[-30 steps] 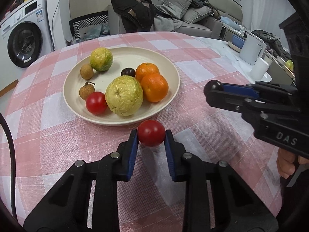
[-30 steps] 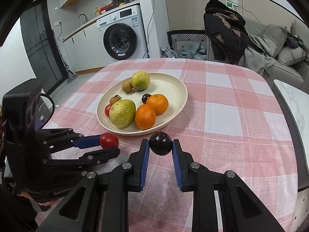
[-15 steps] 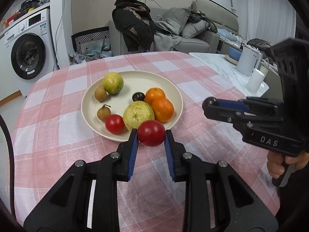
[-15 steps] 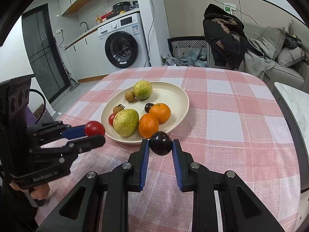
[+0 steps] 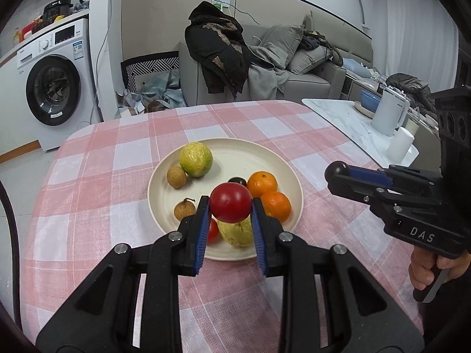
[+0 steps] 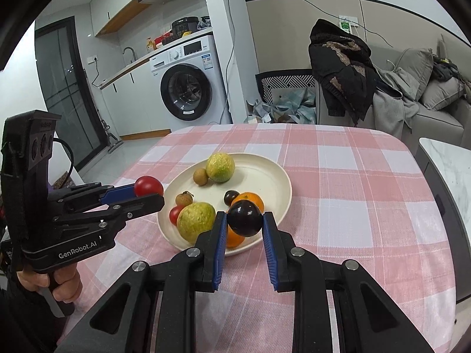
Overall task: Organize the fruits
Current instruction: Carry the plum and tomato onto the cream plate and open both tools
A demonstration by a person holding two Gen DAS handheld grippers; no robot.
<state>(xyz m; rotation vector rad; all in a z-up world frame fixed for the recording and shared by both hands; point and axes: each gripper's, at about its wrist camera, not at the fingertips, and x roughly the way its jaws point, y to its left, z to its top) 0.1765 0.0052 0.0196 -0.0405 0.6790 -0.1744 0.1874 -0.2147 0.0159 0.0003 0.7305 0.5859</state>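
now both grippers are held above the near side of the table, each with one small fruit; the left gripper (image 5: 230,206) pinches a red tomato (image 5: 230,203) between its blue pads, and the right gripper (image 6: 245,219) pinches a dark plum (image 6: 244,218) in the same way, the jaws pressed on the fruit from both sides; both fruits are in the air, in front of the cream plate (image 5: 259,153), not resting on it; on the plate lie two oranges (image 5: 262,181) touching each other, a second dark plum (image 5: 237,181) just beside them, a big yellow-green guava (image 6: 195,217) at the near rim with another red tomato (image 6: 175,214) at its side, a smaller green guava (image 5: 196,159) at the far side, and two brown longans (image 5: 176,177) (one still has a short stem); the plate stands on a pink and white checked tablecloth (image 5: 97,182); a hand (image 6: 56,282) holds the handle of the left gripper; behind the table stand a washing machine (image 6: 188,85) and a grey sofa (image 5: 306,76) with a dark jacket (image 5: 217,50) on it
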